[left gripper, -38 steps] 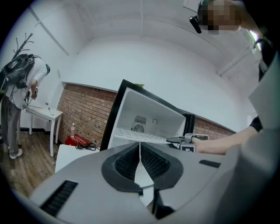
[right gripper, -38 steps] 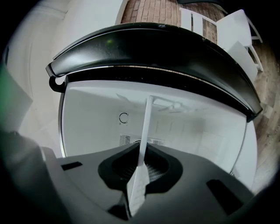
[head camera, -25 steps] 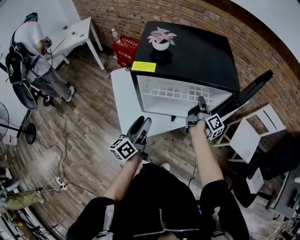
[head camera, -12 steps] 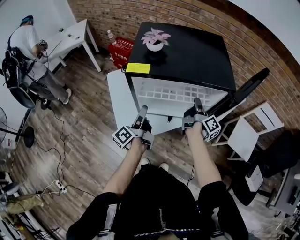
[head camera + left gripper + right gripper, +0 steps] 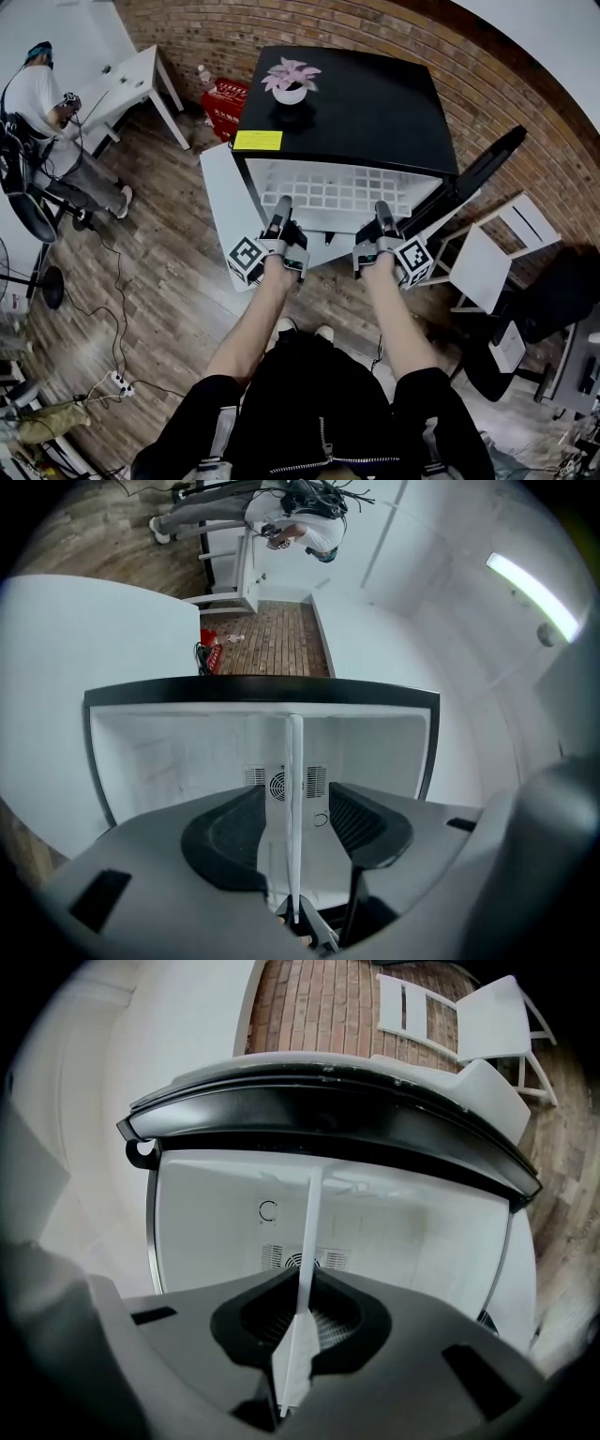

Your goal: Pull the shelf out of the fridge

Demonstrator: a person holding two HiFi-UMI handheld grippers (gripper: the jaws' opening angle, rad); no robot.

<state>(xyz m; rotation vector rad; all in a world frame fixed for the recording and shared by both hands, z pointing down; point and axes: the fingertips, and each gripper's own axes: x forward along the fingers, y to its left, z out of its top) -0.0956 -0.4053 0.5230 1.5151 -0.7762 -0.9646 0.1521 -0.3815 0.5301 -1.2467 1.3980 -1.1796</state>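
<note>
The black fridge (image 5: 375, 103) stands open, and its white grid shelf (image 5: 337, 192) shows inside. My right gripper (image 5: 380, 211) is at the shelf's front edge on the right. In the right gripper view the shelf (image 5: 307, 1241) runs edge-on between the pads, and the right gripper (image 5: 300, 1321) is shut on it. My left gripper (image 5: 281, 208) is at the front edge on the left. Its jaws have just been closing. In the left gripper view the shelf edge (image 5: 293, 789) lies between the jaws of the left gripper (image 5: 295, 822), with a gap on both sides.
A potted pink plant (image 5: 289, 82) and a yellow sticker (image 5: 258, 141) are on the fridge top. The black door (image 5: 478, 173) hangs open at the right. A white chair (image 5: 487, 253) stands beside it, a white panel (image 5: 220, 206) at the left. A red crate (image 5: 225, 98) and a person (image 5: 37, 94) are far left.
My left gripper moved up from the lower left to the shelf's front edge and rolled over. The right gripper kept its hold on the shelf.
</note>
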